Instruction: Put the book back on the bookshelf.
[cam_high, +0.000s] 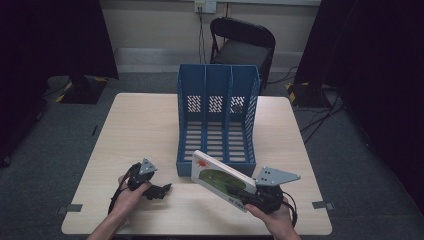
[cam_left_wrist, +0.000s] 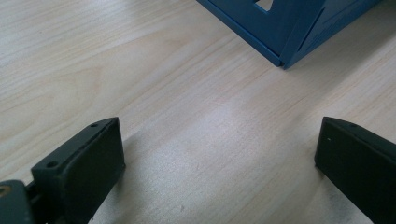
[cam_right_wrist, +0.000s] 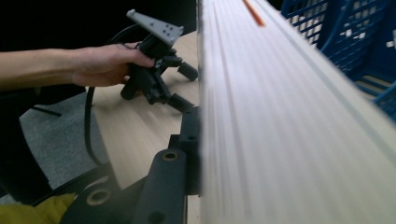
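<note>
A white picture book (cam_high: 220, 177) with a green and orange cover is held tilted just above the table, in front of the blue file rack (cam_high: 217, 120). My right gripper (cam_high: 246, 198) is shut on its near lower corner. The book's page edges (cam_right_wrist: 280, 116) run up the right gripper view, with one black jaw pressed against their left side. My left gripper (cam_high: 162, 190) rests on the table to the left of the book, open, with bare wood between its jaws (cam_left_wrist: 219, 158). It also shows in the right gripper view, the left gripper (cam_right_wrist: 180, 86) gripped by a hand (cam_right_wrist: 107, 63).
The blue rack has three slots, lies on its back at the table's middle, and its corner (cam_left_wrist: 280, 28) is just ahead of the left gripper. The light wooden table (cam_high: 140, 130) has bare room on its left side. A black chair (cam_high: 242, 42) stands behind the table.
</note>
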